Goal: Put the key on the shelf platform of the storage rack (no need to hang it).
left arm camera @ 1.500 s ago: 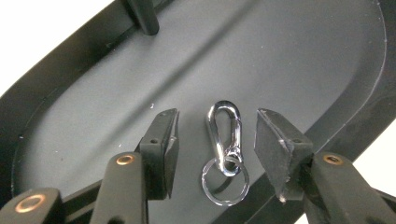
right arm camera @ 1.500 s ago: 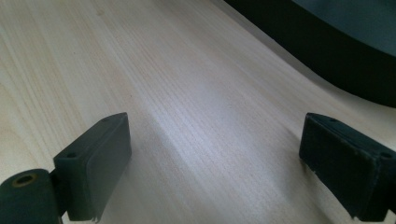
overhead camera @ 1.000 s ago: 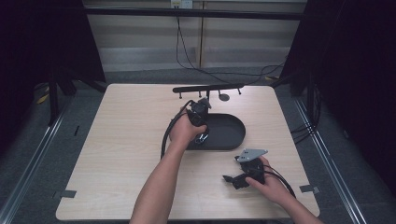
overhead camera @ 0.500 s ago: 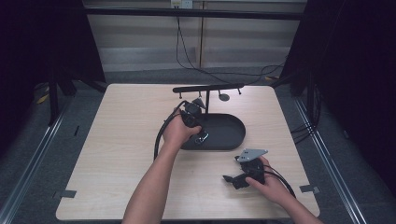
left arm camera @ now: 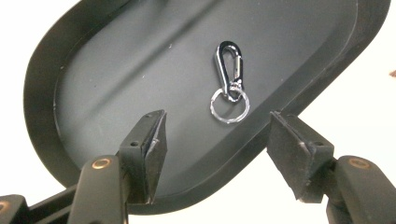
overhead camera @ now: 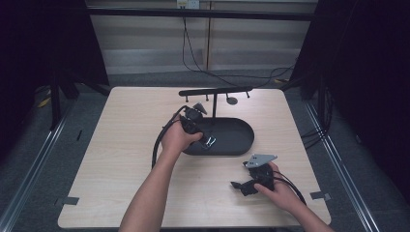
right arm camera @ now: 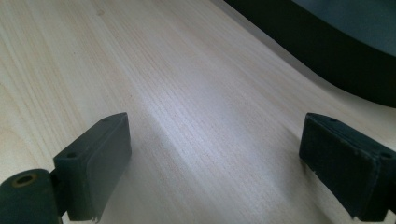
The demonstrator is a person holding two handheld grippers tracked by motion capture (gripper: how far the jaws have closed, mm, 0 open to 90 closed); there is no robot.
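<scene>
Lying loose: silver snap-hook clip [left arm camera: 229,70] with a round key ring [left arm camera: 229,105] linked on its narrow end, flat on the tray floor, just ahead of the left hand-held gripper [left arm camera: 215,140], slightly toward its right pad.
Clip look: shiny chrome metal, pear-shaped loop with a sprung gate on one side; bright glints, smooth finish.
Ring look: thin coiled metal ring, circular, smaller than the hook, touching the hook at the swivel.
Clip, high view: small bright speck [overhead camera: 209,142] at the near-left end of the tray, right beside the left hand-held gripper [overhead camera: 193,121].
Left hand-held gripper state: jaws about half spread and have just been opening; nothing between the pads, clip lies beyond the tips, not touched.
Left pads: black, blocky, rubbery faces with worn edges; brass-coloured rivets on the arms behind.
Tray: black oval tray [left arm camera: 93,93], matte, smooth, raised rounded rim; under and ahead of the left hand-held gripper, near rim passing below its pads.
Stand: black T-shaped bar [overhead camera: 215,92] on a post rising from the tray, beyond the left hand-held gripper.
Right hand-held gripper state: right hand-held gripper [right arm camera: 215,172] wide apart, empty, low over bare wood; grey three-cornered plate on top in the high view [overhead camera: 251,181].
Table: pale wood table [right arm camera: 163,93], fine straight grain, satin sheen; tray rim ahead-right of the right hand-held gripper.
</scene>
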